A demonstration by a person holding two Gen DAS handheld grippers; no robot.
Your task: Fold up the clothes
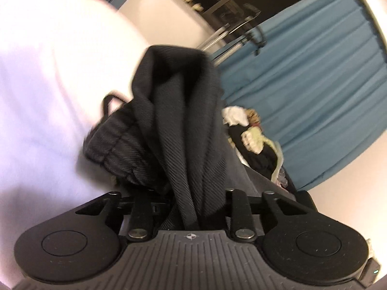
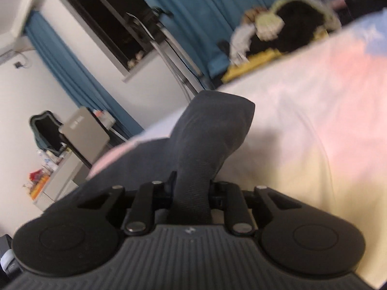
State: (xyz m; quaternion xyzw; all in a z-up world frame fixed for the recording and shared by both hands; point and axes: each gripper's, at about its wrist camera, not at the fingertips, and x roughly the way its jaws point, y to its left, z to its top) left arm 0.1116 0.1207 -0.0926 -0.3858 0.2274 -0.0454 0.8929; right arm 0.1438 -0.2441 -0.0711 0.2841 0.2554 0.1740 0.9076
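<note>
We have both jaw pairs, left gripper (image 1: 191,207) and right gripper (image 2: 191,198), pinching bunched folds of the dark ribbed knit garment (image 1: 179,120), lifted over the white bedsheet (image 2: 302,130); judged risk: thick bunches slipping from either pinch, spoiling the fold.

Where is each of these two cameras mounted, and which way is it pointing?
Left wrist view: sits on the left gripper, looking forward along its fingers at the bunched black garment it clamps; white bed sheet beyond.
Right wrist view: sits on the right gripper, looking at a pinched dark fold over the sheet.
Shared: sheet, blue curtain, clothes pile. No hand shows.
</note>
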